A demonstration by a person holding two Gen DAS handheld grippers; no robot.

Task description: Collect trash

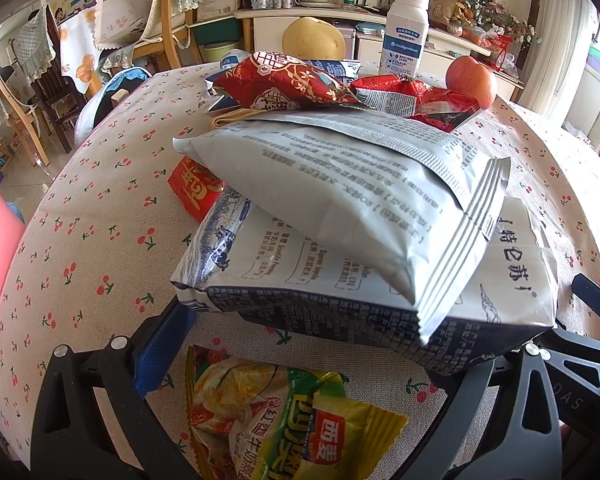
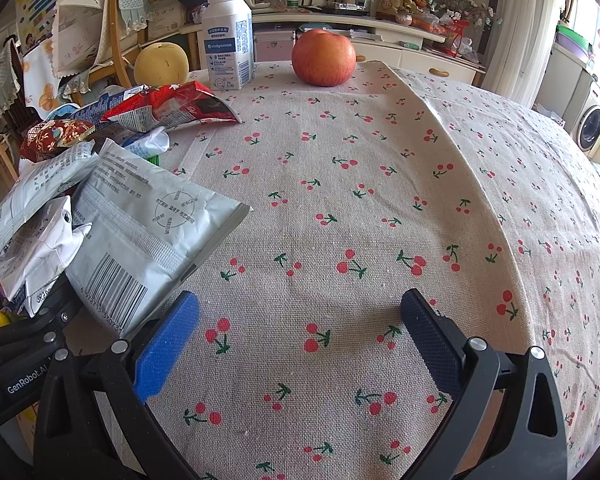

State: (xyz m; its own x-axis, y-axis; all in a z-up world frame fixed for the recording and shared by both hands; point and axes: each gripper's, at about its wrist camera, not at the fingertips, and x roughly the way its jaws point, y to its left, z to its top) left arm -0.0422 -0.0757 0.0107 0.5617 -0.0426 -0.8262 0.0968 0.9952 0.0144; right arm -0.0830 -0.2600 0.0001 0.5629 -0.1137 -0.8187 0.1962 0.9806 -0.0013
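Left wrist view: on the cherry-print desk (image 1: 100, 240), the left gripper (image 1: 300, 344) has its jaws spread around a flattened milk carton (image 1: 340, 280), a grey pouch (image 1: 340, 184) lying on top. The right gripper (image 2: 300, 340), jaws spread, hovers over bare cloth, wrappers at its near left.

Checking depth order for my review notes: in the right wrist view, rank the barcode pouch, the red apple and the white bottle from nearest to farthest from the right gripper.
From the right gripper:
1. Barcode pouch, close on the left.
2. Red apple and white bottle, both at the far table edge, too close to call; the bottle stands left of the apple.
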